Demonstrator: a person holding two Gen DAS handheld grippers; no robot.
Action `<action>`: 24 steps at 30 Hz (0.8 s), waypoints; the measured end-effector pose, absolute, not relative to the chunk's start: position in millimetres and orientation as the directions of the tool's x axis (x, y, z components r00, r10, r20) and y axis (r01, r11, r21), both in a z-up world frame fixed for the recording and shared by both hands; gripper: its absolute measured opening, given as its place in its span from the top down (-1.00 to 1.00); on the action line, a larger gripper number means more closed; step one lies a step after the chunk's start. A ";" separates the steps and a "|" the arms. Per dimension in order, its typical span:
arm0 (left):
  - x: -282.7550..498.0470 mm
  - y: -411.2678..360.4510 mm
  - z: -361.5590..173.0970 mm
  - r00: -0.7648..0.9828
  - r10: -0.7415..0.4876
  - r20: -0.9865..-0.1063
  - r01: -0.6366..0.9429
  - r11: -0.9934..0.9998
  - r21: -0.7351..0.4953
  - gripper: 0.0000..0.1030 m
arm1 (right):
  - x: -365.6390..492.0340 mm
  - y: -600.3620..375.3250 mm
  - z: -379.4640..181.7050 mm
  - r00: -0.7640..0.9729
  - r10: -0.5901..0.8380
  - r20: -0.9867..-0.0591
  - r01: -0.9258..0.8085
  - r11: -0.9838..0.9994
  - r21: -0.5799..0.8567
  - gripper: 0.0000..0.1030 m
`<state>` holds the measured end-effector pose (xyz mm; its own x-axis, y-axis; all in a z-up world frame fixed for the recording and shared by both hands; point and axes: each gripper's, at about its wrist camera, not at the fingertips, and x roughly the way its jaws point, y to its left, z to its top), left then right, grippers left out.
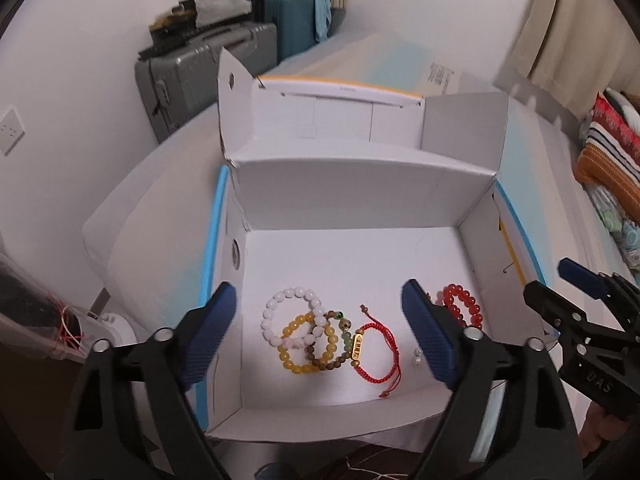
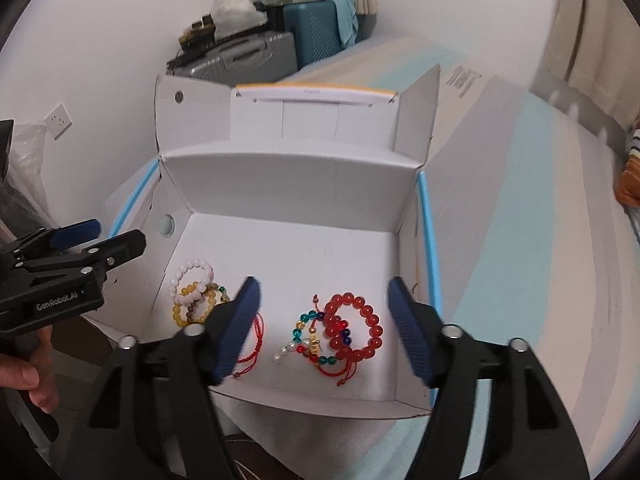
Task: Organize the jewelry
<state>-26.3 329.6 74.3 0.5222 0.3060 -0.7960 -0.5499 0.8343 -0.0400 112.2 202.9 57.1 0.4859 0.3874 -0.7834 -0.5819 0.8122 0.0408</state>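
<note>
Room: white walls, wall socket (image 1: 10, 130) at left. Far corner holds a grey suitcase (image 1: 192, 76) w/ a teal suitcase (image 1: 290, 26) behind it, clutter piled on top. Cream curtain (image 1: 576, 20) at upper right, striped bedding (image 1: 612, 156) below it.

Surface: you're working over a long white carton (image 2: 500, 184) w/ pale blue bands, lying flat. On it sits an open white cardboard box (image 1: 360, 196), flaps up, light blue trim along both side rims.

Box floor, L group: white bead bracelet (image 1: 288, 314) overlapping a yellow bead bracelet (image 1: 306, 346), which overlaps a brown-green bead bracelet (image 1: 340, 340); red cord bracelet (image 1: 378, 354) w/ gold bar touches that one's right side.

R group, apart from the L one: red bead bracelet (image 2: 354, 328) lying over a multicolour bead bracelet (image 2: 310, 338); small pearl piece (image 2: 286, 350) touching its left edge. Cords under these are tangled, can't separate them.

Your left gripper (image 1: 318, 334) hangs above the L group, jaws wide apart, holding nothing. Your right gripper (image 2: 324, 326) hangs above the R group, jaws equally wide apart, nothing between the pads. Your left hand (image 2: 28, 372) shows on its handle.
</note>
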 end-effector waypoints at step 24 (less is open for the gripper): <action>-90.2 276.2 75.9 0.630 0.367 -0.685 -0.540 0.841 -0.046 -0.89 | 50.5 152.9 60.8 0.611 0.382 -0.693 -0.489 0.871 0.049 -0.86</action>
<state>-90.2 276.2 75.9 0.6296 0.3670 -0.6848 -0.5397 0.8407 -0.0456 50.5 152.9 60.8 0.6114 0.3822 -0.6929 -0.4887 0.8711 0.0493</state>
